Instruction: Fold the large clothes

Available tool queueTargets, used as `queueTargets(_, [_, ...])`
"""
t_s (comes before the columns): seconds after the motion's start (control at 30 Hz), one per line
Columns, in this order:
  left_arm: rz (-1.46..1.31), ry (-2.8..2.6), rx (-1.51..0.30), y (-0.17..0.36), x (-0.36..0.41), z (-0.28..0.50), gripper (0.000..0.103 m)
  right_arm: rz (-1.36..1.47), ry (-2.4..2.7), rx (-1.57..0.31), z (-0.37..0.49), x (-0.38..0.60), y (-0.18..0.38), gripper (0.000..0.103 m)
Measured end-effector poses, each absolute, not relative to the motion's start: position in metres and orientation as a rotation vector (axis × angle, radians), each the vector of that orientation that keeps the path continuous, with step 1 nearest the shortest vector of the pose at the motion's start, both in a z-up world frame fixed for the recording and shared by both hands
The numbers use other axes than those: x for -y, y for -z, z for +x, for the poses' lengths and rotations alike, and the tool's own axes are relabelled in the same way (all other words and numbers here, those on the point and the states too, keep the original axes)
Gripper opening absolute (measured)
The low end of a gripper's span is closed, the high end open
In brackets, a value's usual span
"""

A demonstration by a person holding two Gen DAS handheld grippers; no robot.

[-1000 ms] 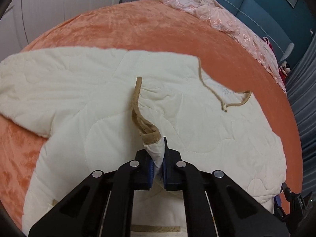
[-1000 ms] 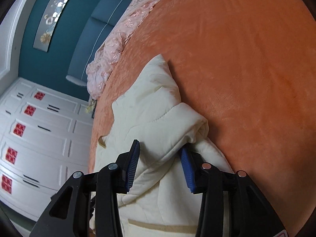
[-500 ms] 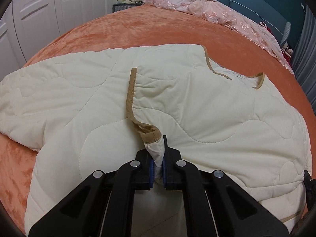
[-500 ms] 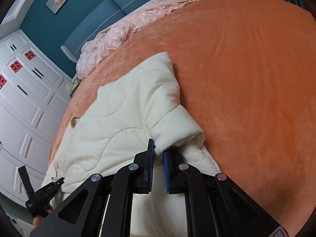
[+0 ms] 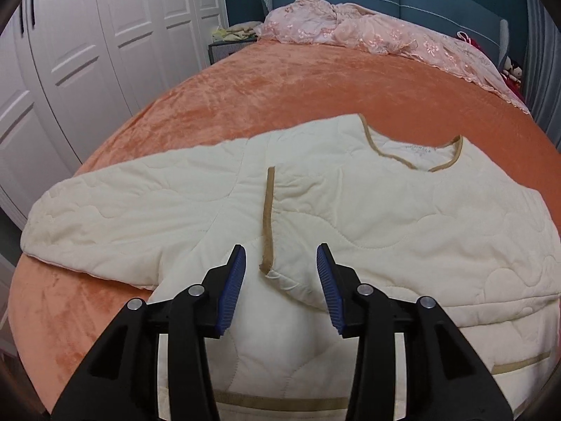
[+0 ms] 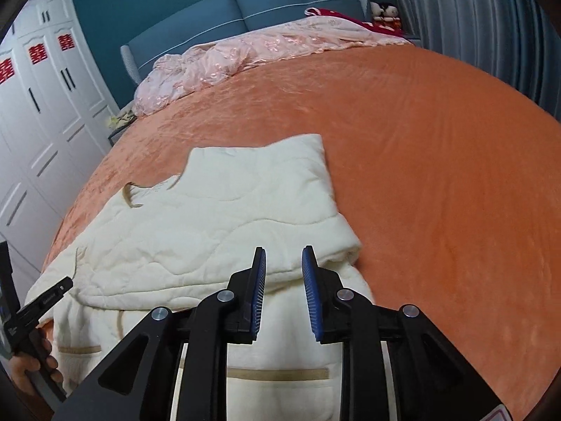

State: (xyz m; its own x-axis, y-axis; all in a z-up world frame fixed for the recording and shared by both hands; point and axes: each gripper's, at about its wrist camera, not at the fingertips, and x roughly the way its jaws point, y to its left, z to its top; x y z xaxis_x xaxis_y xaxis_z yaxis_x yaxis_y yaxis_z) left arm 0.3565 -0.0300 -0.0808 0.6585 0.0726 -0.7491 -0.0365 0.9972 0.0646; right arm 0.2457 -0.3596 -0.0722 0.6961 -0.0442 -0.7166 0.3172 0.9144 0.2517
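A cream quilted jacket (image 5: pixel 350 210) with tan trim lies on the orange bedspread (image 5: pixel 280 84). Its right sleeve is folded across the body, its cuff (image 5: pixel 291 280) lying near me. Its left sleeve (image 5: pixel 122 210) stretches out to the left. My left gripper (image 5: pixel 281 265) is open and empty, its jaws on either side of the folded cuff and above it. In the right wrist view the jacket (image 6: pixel 210 221) shows the sleeve fold (image 6: pixel 336 249). My right gripper (image 6: pixel 284 263) is open and empty just above that fold.
A pink lace cover (image 5: pixel 368 31) lies heaped at the head of the bed against a blue headboard (image 6: pixel 245 17). White wardrobe doors (image 5: pixel 87 52) stand to the left. Grey curtains (image 6: pixel 491 17) hang on the right. The left gripper's handle (image 6: pixel 38 301) shows in the right wrist view.
Both grippers have opened and let go of the jacket. The sleeve now lies flat across the body. Both grippers have pulled back and risen a little.
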Motion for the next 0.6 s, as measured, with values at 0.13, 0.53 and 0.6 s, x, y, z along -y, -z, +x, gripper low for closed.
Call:
queueTargets(0.13, [0.055,0.009,-0.860,0.075,0.074,0.364,0.041,0.260,0.148,-0.806,0.282,0.311,0.073,0.023])
queueTargets(0.53, [0.143,0.000,-0.873,0.140,0.119,0.368,0.042,0.196,0.090,-0.913,0.313,0.255,0.131,0.024])
queueTargets(0.6, [0.153,-0.005,-0.864,0.143,0.120,0.367,0.042,0.207,0.085,-0.914,0.313,0.257,0.136,0.023])
